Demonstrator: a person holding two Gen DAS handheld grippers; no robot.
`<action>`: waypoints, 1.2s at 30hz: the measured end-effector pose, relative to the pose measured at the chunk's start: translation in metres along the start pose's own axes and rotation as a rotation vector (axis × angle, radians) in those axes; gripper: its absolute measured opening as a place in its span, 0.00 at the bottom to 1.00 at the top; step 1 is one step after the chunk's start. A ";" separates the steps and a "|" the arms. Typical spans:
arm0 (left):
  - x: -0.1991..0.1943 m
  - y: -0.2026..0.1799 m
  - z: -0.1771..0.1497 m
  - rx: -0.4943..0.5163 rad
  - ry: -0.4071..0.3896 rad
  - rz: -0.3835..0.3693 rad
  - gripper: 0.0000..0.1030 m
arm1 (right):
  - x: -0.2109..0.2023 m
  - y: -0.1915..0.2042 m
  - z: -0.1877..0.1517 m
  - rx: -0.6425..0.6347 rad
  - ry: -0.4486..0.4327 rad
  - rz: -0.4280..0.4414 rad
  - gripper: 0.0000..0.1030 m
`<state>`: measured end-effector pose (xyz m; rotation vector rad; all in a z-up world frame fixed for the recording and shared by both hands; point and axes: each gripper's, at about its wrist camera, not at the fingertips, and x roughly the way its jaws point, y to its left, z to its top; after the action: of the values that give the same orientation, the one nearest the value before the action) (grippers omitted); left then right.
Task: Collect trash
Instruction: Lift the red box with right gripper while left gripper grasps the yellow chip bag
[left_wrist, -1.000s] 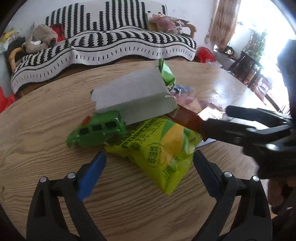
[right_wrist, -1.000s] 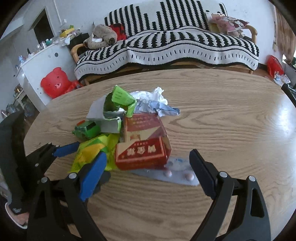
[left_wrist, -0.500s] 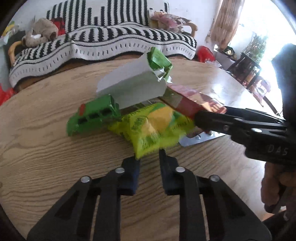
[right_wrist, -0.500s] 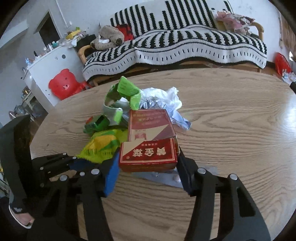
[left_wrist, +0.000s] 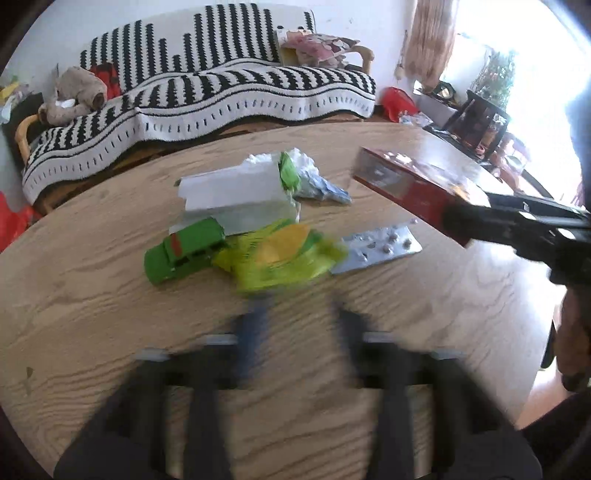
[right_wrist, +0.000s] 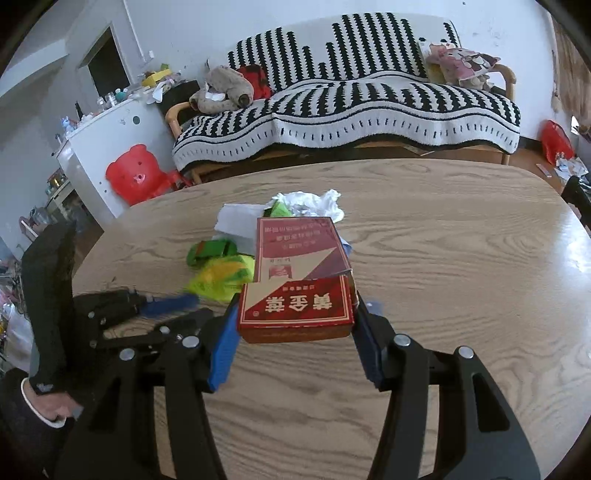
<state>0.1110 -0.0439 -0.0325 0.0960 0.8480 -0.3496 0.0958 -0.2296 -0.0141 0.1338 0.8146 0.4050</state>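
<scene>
Right gripper: fingers clamped on both sides of the red carton, same grip as 0.5 s ago, but the carton is now lifted off the surface; the left wrist view shows it in the air, up and right of the pile. Blister pack that sat under it is now fully exposed, flat on the surface.

Left gripper: fingers were nearly together at the edge of the yellow-green snack bag 0.5 s ago; now they are spread apart and motion-blurred, holding nothing. The bag lies just ahead of the fingertips, roughly centred on the gap, not between them.

Beyond the bag, ahead-left of the left fingers: green toy car, touching the bag. Behind both: white paper box with a green wrapper at its right end, then crumpled white plastic farthest out.

From the right gripper, the whole pile sits ahead-left of the fingers, partly hidden by the carton.
</scene>
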 end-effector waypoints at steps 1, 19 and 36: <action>0.002 0.001 0.003 -0.010 -0.015 0.016 0.79 | -0.002 0.000 -0.001 0.000 0.000 -0.003 0.54; 0.014 0.024 0.020 -0.026 0.002 0.082 0.88 | -0.017 -0.011 0.000 0.023 -0.014 0.004 0.54; 0.018 0.032 0.016 -0.045 0.022 0.093 0.47 | -0.010 -0.009 -0.002 0.013 0.008 -0.010 0.54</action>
<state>0.1439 -0.0221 -0.0373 0.0978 0.8694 -0.2423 0.0906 -0.2424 -0.0111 0.1402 0.8260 0.3914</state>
